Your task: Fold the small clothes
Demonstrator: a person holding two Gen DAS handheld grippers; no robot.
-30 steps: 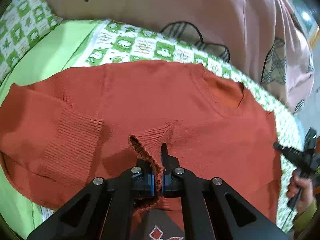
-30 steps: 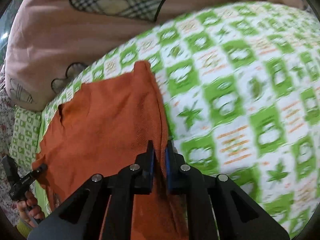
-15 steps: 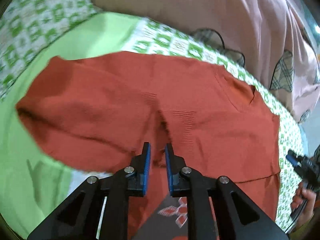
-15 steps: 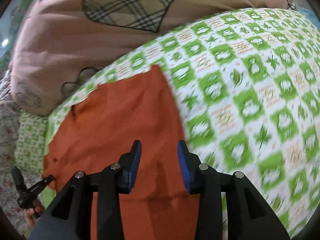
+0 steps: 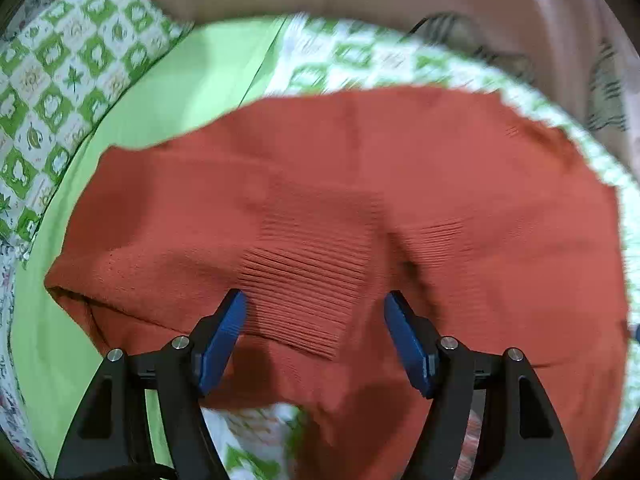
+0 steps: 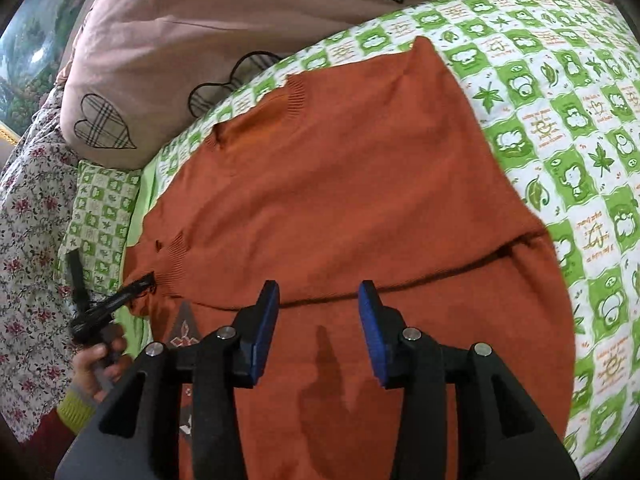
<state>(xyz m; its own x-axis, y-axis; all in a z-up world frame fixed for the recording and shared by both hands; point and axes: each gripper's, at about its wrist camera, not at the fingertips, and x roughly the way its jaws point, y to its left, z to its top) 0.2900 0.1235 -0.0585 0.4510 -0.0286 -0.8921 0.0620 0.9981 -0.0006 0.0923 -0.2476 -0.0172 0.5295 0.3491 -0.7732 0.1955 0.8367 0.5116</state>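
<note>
Two grippers, left gripper and right gripper, hover jaws released over the orange sweater beside a pink duvet.

The sweater is orange-red. The sheet has green and white squares. The blanket is pink with checked hearts.

Bed covered by green-and-white check sheet with leaf and animal prints; a plain lime green strip runs along one side. Orange knit sweater lies flat on the sheet, sleeves folded in over the body, ribbed cuff on top, collar toward the far end. Pink quilt with plaid heart patches bunched at the far edge. Matching check pillow beside the lime strip. Floral cloth at the bed's left side.
</note>
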